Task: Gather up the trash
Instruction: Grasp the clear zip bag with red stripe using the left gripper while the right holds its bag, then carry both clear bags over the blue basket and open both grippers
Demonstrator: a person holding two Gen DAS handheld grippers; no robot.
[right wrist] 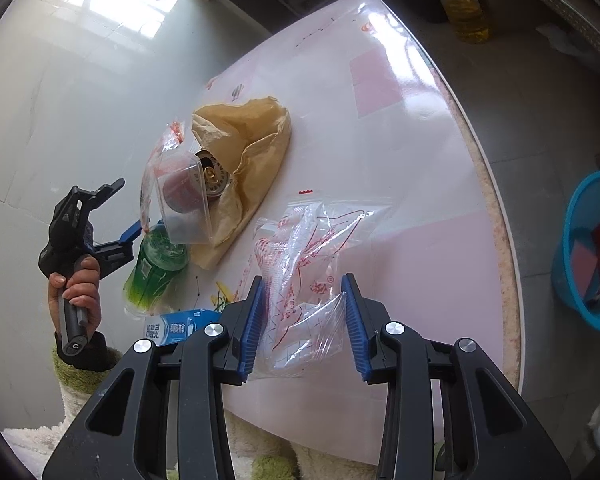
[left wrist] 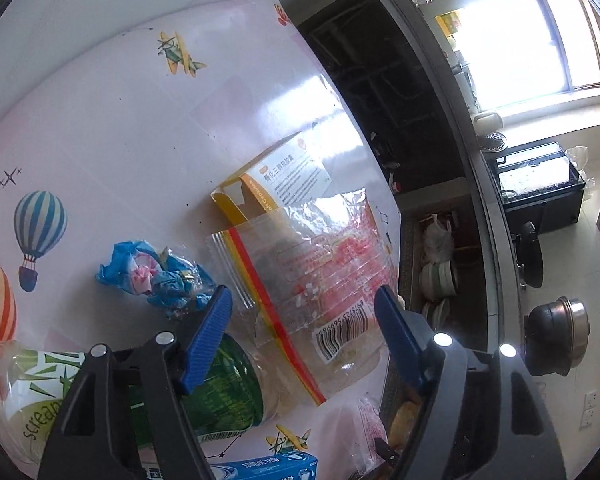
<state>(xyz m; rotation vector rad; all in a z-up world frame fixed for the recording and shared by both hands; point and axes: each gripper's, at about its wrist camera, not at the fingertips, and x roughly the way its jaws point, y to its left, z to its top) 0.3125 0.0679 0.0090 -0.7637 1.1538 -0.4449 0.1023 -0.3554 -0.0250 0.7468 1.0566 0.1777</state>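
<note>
My left gripper [left wrist: 304, 308] hangs open over a clear zip bag [left wrist: 324, 280] with a red and yellow strip and a barcode. Its blue fingers [left wrist: 216, 320] straddle the bag without pressing on it. The bag lies flat on the table, partly over a yellow and white carton [left wrist: 276, 184]. A crumpled blue wrapper [left wrist: 156, 276] lies to its left. In the right wrist view my right gripper [right wrist: 304, 316] is shut on a crumpled clear plastic bag [right wrist: 300, 264] with red print. The left gripper [right wrist: 120, 210], held by a hand [right wrist: 80, 292], is beside a green bottle [right wrist: 156, 268].
The round table [right wrist: 420, 160] has a glossy pink and white cover. On it are a tan paper bag [right wrist: 248, 148] with a can [right wrist: 214, 176], a clear tub [right wrist: 180, 200], a printed clear cup [left wrist: 28, 392] and a blue box [right wrist: 180, 326]. A blue basin [right wrist: 592, 252] stands on the floor at right.
</note>
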